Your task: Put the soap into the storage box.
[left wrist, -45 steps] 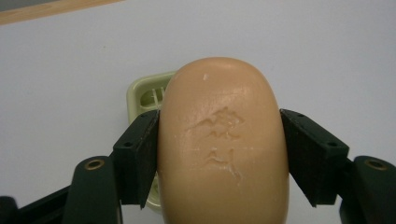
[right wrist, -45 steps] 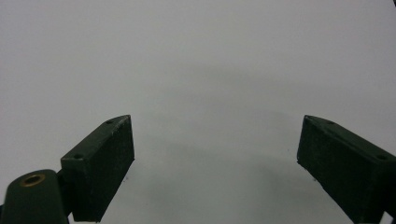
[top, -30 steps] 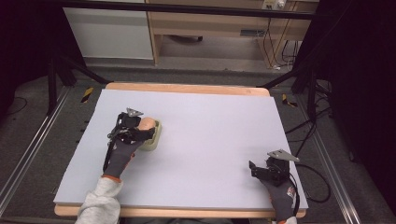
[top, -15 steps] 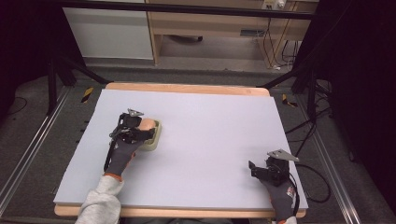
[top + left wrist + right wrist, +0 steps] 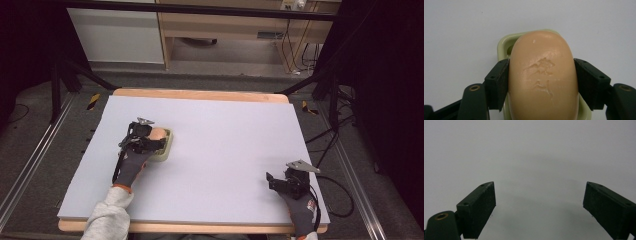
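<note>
Nothing has shifted since the earlier frames: soap bar [image 5: 543,77] sits in its pale green dish [image 5: 503,45] left of centre on the table [image 5: 225,140], clamped by left gripper [image 5: 541,82], while right gripper [image 5: 539,207], lower right, stands apart.

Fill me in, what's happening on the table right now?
A person works at the table with a tool in each hand. The left tool is shut on a bar of soap, its pads against both sides, and the soap sits over a pale green dish. The right tool is open and holds nothing, near the table's right front corner.
</note>
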A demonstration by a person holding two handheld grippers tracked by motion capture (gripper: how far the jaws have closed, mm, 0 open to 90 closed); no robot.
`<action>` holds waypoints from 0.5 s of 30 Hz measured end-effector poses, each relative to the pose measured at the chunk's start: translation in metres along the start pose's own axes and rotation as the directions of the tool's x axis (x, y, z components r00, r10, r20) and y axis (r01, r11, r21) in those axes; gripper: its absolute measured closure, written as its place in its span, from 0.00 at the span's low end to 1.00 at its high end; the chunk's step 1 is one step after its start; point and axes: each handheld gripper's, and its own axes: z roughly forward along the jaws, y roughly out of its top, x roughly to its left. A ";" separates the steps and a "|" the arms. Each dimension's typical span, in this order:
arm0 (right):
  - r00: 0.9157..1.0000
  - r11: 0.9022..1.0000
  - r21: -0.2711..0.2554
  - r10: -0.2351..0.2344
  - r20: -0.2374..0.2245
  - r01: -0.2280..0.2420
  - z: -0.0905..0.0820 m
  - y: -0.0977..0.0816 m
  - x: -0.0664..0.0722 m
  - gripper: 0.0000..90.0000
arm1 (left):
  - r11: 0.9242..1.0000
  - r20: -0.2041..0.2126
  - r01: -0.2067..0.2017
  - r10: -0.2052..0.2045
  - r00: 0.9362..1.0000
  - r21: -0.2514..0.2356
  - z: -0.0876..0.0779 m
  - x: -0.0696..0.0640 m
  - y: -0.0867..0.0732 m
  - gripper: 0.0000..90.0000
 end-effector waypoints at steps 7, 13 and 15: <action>1.000 1.000 -0.001 0.000 0.000 0.000 0.000 0.000 0.000 0.13 | 1.000 -0.005 -0.002 0.002 1.000 0.010 0.005 0.000 -0.001 0.35; 1.000 1.000 -0.001 0.001 0.000 -0.001 0.000 0.000 0.000 0.13 | 1.000 -0.008 -0.004 0.004 1.000 0.012 0.008 -0.002 -0.003 0.35; 1.000 1.000 0.000 0.000 0.000 0.000 0.000 0.000 0.000 0.13 | 1.000 -0.007 -0.005 0.005 1.000 0.013 0.009 -0.002 -0.003 0.35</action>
